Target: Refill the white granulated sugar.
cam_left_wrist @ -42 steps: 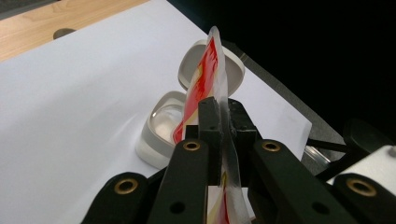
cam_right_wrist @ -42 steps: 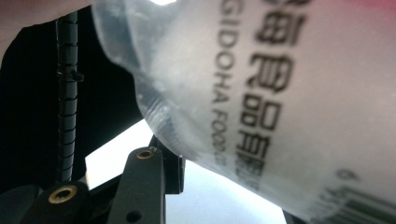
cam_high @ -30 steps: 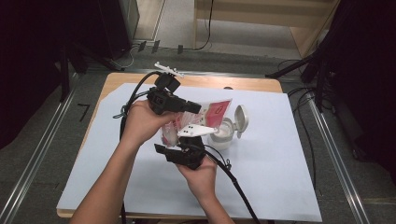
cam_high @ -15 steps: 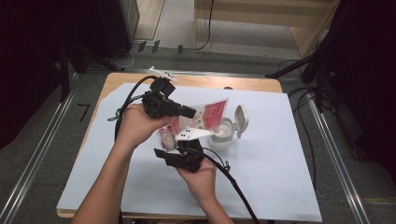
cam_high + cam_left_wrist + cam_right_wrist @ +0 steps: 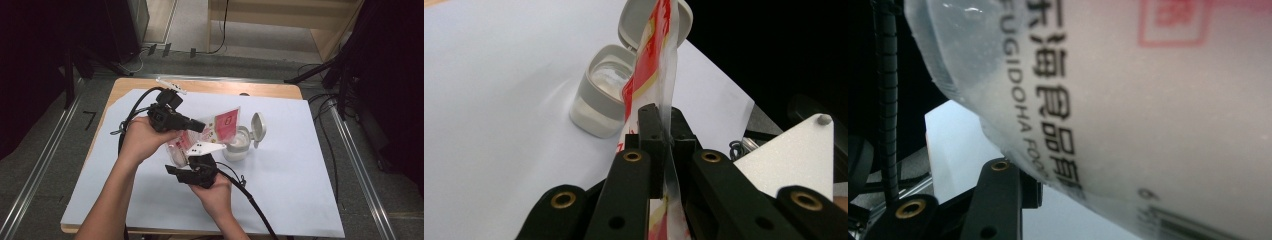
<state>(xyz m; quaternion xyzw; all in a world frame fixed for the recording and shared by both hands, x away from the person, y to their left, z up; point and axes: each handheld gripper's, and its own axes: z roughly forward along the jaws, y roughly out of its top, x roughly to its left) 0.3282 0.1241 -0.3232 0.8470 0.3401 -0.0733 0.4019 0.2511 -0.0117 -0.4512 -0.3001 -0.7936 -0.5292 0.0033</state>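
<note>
A red-and-white plastic pouch (image 5: 226, 124) is held tilted, its far end over a small white container (image 5: 239, 148) whose flip lid (image 5: 258, 125) stands open. My left gripper (image 5: 202, 127) is shut on the pouch's edge; in the left gripper view its jaws pinch the thin film of the pouch (image 5: 659, 55), with the container (image 5: 599, 97) just beyond. My right gripper (image 5: 197, 159) holds the pouch's bulging lower end from below. In the right gripper view the printed pouch (image 5: 1148, 100) presses against one black finger (image 5: 998, 192); the other finger is hidden behind it.
A white sheet (image 5: 300, 190) covers the wooden table (image 5: 210, 86). Black cables trail from both grippers, one across the left of the sheet (image 5: 131, 117), one off the near edge (image 5: 250, 200). Dark floor and metal rails surround the table.
My left gripper has shifted slightly towards the person with the pouch's edge in it. The pouch stays tipped over the open container.
</note>
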